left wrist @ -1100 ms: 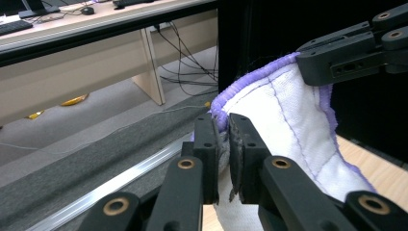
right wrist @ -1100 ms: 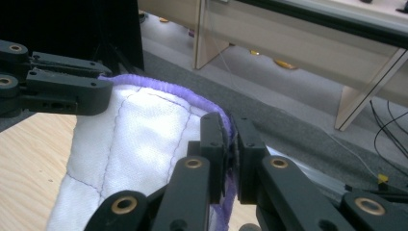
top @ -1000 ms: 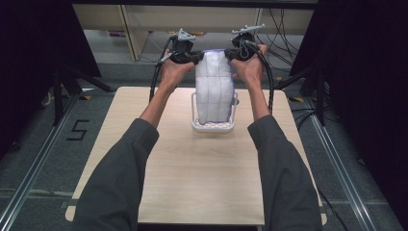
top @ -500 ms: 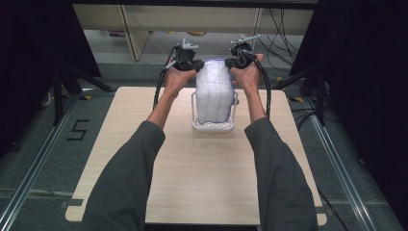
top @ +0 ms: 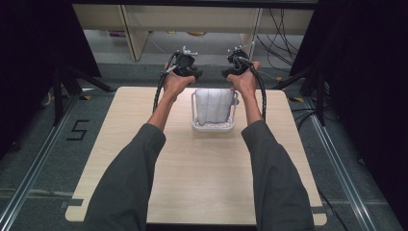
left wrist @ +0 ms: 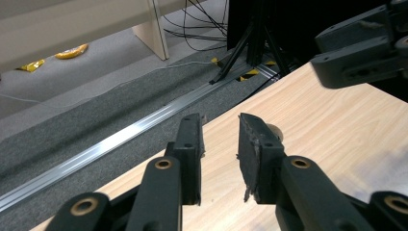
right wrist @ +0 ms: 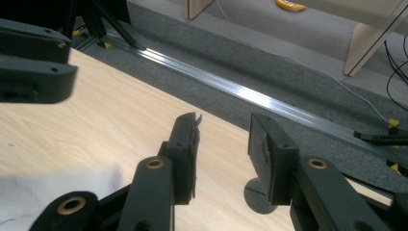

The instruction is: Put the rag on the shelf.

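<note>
- My left gripper [left wrist: 219,139] has just been opening; its fingers [left wrist: 190,144] stand a moderate gap apart with nothing between them, only bare desk [left wrist: 332,125] past the tips.
- My right gripper [right wrist: 223,139] has likewise just been opening, somewhat wider, and grips nothing.
- Just behind and below both sets of fingers, between my hands, the folded white cloth [top: 214,106] now sits upright inside the white basket [top: 194,109]; a second ago I held it higher, above the basket.
- I judge the cloth is delivered, so withdrawing comes next.
- Beyond the fingers lies grey floor [left wrist: 72,115].
</note>
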`<state>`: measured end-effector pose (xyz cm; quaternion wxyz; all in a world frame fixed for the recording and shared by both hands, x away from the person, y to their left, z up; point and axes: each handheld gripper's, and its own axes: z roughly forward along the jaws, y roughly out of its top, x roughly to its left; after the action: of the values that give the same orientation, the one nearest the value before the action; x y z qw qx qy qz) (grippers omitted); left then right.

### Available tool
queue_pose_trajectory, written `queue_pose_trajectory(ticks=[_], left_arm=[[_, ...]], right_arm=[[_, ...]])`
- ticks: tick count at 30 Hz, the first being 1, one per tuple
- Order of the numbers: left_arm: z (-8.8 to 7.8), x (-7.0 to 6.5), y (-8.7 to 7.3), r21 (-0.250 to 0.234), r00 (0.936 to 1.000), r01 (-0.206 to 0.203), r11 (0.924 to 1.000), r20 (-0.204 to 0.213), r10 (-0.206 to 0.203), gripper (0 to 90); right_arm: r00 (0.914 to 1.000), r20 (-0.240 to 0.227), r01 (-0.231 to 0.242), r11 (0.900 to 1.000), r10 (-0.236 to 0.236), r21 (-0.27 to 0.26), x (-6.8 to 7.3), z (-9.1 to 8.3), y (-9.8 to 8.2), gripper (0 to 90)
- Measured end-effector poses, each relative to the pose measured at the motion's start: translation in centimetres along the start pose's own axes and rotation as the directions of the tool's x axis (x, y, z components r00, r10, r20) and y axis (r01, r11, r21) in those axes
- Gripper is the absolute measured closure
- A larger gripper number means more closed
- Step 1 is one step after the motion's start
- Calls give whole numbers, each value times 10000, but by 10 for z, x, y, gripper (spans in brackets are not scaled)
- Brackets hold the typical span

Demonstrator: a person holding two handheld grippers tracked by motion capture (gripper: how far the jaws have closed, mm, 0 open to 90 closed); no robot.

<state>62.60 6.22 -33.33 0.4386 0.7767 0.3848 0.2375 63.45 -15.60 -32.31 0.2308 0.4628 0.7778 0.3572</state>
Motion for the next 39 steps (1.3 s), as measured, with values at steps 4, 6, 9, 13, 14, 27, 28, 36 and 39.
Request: queue_pose_trajectory(ticks=[4, 6, 9, 13, 14, 27, 28, 36, 39], left_arm=[[-11, 2, -3, -75, 9999, -130, 9999, 24, 130, 682], [-16, 5, -4, -63, 9999, -168, 9998, -22, 168, 678], [-25, 6, -7, -245, 9998, 12, 9997, 180, -8, 651], [-38, 8, -12, -22, 9990, -88, 10000, 440, 89, 570], [-41, 9, -13, 11, 9990, -88, 10000, 445, 87, 556], [-66, 17, -30, -93, 9983, 303, 9995, 510, -298, 463], [-67, 17, -32, -110, 9979, 390, 9992, 527, -384, 463], [-73, 17, -43, 25, 9963, 375, 9993, 769, -375, 458], [-75, 16, -49, 172, 9951, 490, 9987, 851, -503, 437]], right_arm=[[10000, -73, -1, 10000, 1, -99, -4, -10, 0, 593], [10000, -94, -25, 10000, 24, -95, -6, -15, 1, 587], [9999, -127, -23, 9999, 21, -162, -8, -25, 0, 575], [9997, -256, -65, 9999, 62, -124, -11, -36, -4, 564], [9995, -306, -62, 9999, 58, -141, -12, -38, -5, 561], [9959, -883, -241, 9994, 220, -231, -19, -61, -27, 515], [9960, -859, -262, 9992, 236, -290, -19, -63, -29, 515], [9958, -893, -222, 9992, 191, -330, -21, -75, -38, 510], [9944, -1028, -294, 9991, 262, -298, -19, -79, -42, 500]])
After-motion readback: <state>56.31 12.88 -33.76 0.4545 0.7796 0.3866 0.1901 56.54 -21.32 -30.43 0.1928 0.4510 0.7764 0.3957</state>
